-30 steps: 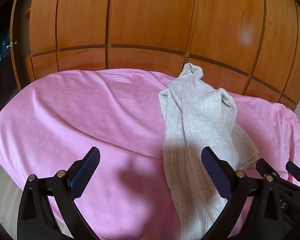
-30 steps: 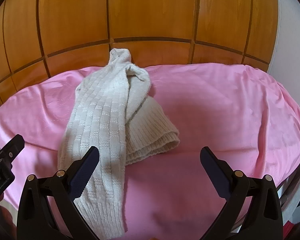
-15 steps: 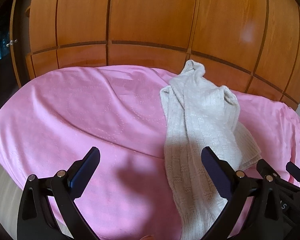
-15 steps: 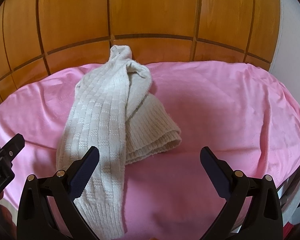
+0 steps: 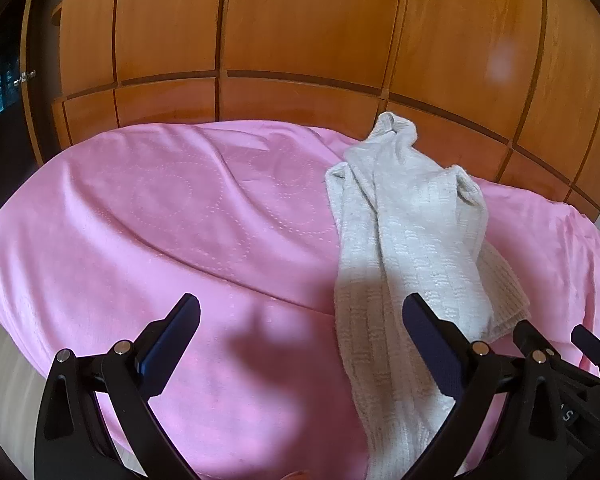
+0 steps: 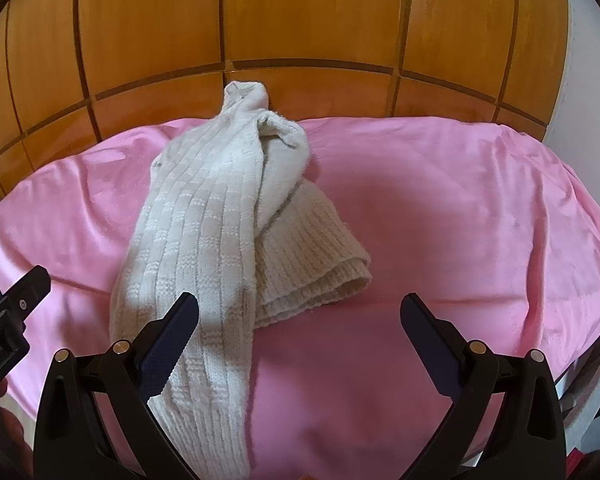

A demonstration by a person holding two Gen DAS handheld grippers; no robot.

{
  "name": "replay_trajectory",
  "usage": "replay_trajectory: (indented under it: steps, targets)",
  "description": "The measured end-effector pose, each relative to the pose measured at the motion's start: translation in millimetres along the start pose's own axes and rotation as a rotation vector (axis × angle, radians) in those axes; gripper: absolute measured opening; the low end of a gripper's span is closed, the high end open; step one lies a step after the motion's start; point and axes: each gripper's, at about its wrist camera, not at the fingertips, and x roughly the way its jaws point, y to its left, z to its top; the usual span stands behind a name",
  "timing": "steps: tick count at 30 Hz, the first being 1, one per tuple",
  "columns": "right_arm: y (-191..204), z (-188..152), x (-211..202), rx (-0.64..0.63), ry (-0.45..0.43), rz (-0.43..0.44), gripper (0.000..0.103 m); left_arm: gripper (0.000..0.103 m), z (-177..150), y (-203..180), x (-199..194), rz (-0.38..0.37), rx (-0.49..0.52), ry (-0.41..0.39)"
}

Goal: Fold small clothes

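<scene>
Lying seemingly under right hand-held gripper [image 6: 299, 314]: garment [image 6: 204, 236]

Knit garment [image 6: 204, 240] on bedspread [image 6: 440, 208]

Left gripper [image 5: 300, 320] jaws wide apart, right gripper [image 6: 299, 318] likewise, seemingly hovering

Cream knitted garment [image 6: 204, 216] with a basket-weave check and a ribbed cream hem, pink bedcover [image 5: 160, 216] stitched with pale dotted circles, orange-brown wooden panels [image 6: 300, 20] with dark seams, black gripper frames with navy fingers [image 5: 428, 336]
</scene>
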Motion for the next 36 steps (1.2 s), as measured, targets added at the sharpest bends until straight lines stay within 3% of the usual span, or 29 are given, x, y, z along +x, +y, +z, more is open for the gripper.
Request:
replay_trajectory:
  steps: [13, 19, 20, 23, 24, 29, 30, 32, 34, 35, 36]
  targets:
    - [1.3, -1.6, 0.9, -0.001, 0.002, 0.021, 0.100, 0.101, -0.2, 7.3, 2.9, 0.006, -0.008, 0.008]
    - [-10.2, -3.8, 0.3, 0.029, 0.021, 0.285, 0.100, 0.100, 2.1, 35.0, 10.0, 0.015, -0.056, 0.025]
    - [-10.1, -4.7, -0.2, 0.022, 0.026, 0.325, 0.096, 0.100, 0.7, 40.6, 12.1, 0.014, -0.068, 0.034]
    - [0.7, -9.6, 3.4, -0.039, 0.086, 0.427, 0.072, 0.092, -4.5, 51.5, 18.9, 0.002, -0.077, 0.062]
    - [6.8, -13.7, 8.0, -0.060, 0.127, 0.458, 0.072, 0.090, -6.7, 53.1, 20.8, -0.004, -0.075, 0.071]
    - [28.9, -20.4, 20.4, -0.110, 0.210, 0.475, 0.073, 0.088, -14.5, 53.5, 26.9, -0.018, -0.059, 0.099]
    - [30.3, -22.5, 22.5, -0.118, 0.228, 0.476, 0.078, 0.088, -15.2, 52.0, 27.5, -0.018, -0.051, 0.098]
    - [36.1, -26.9, 29.3, -0.132, 0.272, 0.484, 0.079, 0.086, -15.9, 48.0, 30.8, -0.034, -0.038, 0.111]
    - [42.3, -29.3, 33.1, -0.159, 0.292, 0.477, 0.052, 0.085, -17.6, 43.6, 34.8, -0.049, -0.025, 0.128]
    - [43.0, -28.7, 33.6, -0.157, 0.294, 0.474, 0.032, 0.085, -18.5, 41.1, 35.9, -0.054, -0.020, 0.135]
    - [41.9, -27.0, 34.9, -0.157, 0.288, 0.464, 0.021, 0.085, -19.3, 39.8, 36.6, -0.061, -0.016, 0.139]
